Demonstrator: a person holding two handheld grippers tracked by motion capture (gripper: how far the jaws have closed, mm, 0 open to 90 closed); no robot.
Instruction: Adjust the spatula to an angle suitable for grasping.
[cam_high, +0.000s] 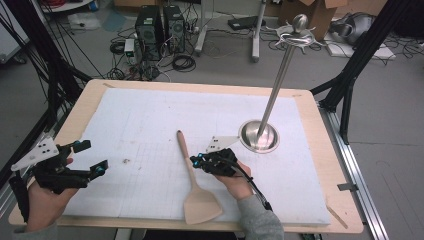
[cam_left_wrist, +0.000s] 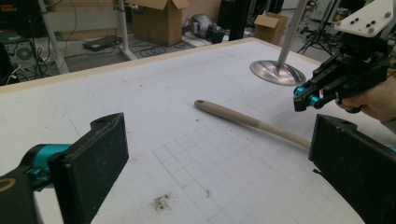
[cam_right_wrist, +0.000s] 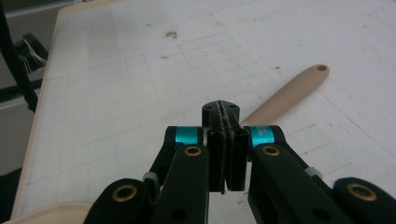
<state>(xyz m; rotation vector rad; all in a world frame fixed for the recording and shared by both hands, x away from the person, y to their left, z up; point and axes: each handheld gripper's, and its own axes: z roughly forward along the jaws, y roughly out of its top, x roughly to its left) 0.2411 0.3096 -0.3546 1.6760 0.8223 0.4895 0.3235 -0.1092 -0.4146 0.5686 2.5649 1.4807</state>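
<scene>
A wooden spatula (cam_high: 191, 172) lies on the white mat, its handle pointing away and its flat blade near the front edge. My right gripper (cam_high: 195, 161) is just to the right of the handle, jaws pressed together with nothing between them. In the right gripper view the shut right gripper (cam_right_wrist: 225, 116) sits in front of the handle (cam_right_wrist: 289, 91). My left gripper (cam_high: 94, 156) rests at the mat's left side, open and empty. From the left gripper view, its wide-apart pads (cam_left_wrist: 100, 154) frame the handle (cam_left_wrist: 247, 121), with the right gripper (cam_left_wrist: 306, 99) hovering over it.
A metal stand (cam_high: 258, 135) with a round base and a tall pole stands on the mat at the right, close behind my right hand. The white gridded mat (cam_high: 150, 120) covers a wooden table (cam_high: 80, 100). Computers, cables and boxes lie on the floor beyond.
</scene>
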